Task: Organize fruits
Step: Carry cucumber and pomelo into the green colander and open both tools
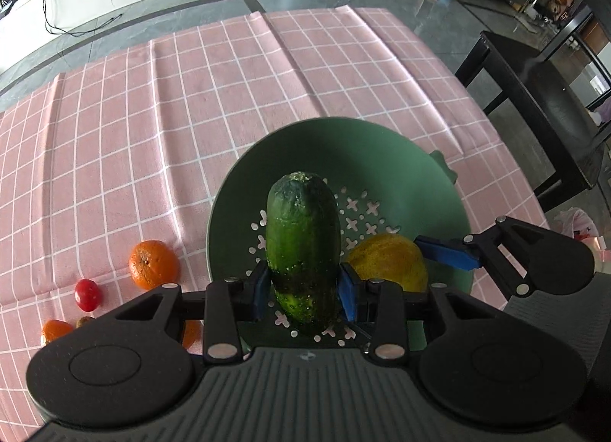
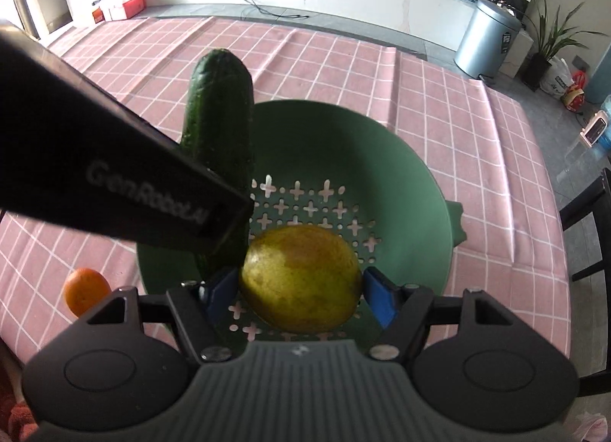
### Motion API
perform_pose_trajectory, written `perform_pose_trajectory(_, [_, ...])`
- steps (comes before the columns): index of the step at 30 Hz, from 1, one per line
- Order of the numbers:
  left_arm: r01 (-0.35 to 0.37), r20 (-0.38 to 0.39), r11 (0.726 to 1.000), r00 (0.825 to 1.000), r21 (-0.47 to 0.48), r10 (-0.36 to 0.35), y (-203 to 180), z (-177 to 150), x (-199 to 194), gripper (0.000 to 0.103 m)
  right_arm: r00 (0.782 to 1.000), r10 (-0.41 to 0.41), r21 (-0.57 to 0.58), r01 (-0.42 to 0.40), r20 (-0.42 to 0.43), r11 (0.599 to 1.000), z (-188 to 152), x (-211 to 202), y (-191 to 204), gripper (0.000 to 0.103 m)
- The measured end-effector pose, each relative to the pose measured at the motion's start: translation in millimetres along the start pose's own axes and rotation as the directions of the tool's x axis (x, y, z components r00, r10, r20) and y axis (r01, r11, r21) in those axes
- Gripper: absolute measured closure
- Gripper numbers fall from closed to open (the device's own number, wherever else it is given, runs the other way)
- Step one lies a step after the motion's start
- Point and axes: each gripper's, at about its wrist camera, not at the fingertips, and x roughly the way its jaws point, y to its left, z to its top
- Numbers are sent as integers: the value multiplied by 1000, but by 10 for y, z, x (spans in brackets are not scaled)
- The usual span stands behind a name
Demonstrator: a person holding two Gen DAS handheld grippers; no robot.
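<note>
My left gripper [image 1: 303, 289] is shut on a dark green cucumber [image 1: 303, 239] and holds it over the green colander [image 1: 401, 159]. My right gripper [image 2: 301, 295] is shut on a yellow-green mango [image 2: 301, 281] over the colander's [image 2: 382, 159] perforated bottom. The mango also shows in the left wrist view [image 1: 389, 260], and the cucumber in the right wrist view [image 2: 217, 110], behind the left gripper's black body. An orange [image 1: 152, 264], a red tomato [image 1: 88, 294] and more oranges [image 1: 55, 329] lie on the cloth to the colander's left.
The table carries a pink checked cloth [image 1: 191, 98]. A black chair [image 1: 534, 110] stands at the table's right edge. A grey bin [image 2: 487, 39] stands on the floor beyond the table. One orange [image 2: 84, 291] shows left of the colander in the right wrist view.
</note>
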Motion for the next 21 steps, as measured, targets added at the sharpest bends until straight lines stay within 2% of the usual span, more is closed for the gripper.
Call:
perform_pose_trajectory(9, [-39, 2, 999, 999, -7, 39, -2, 72, 133, 59, 1000, 8, -7, -9, -29, 1000, 15, 177, -17, 35])
perform_pose_trajectory(12, [-90, 6, 996, 996, 28, 90, -31, 74, 164, 59, 999, 14, 9, -14, -41, 1000, 11, 232, -37, 35])
perform_pose_trajectory(15, [-101, 2, 994, 995, 41, 101, -36, 52, 181, 53, 1000, 12, 14, -11, -6, 1000, 67, 160, -27, 35])
perform_pose_trajectory(21, [-97, 9, 994, 995, 47, 97, -7, -24, 83, 45, 1000, -27, -9, 27, -6, 1000, 137, 93, 21, 31])
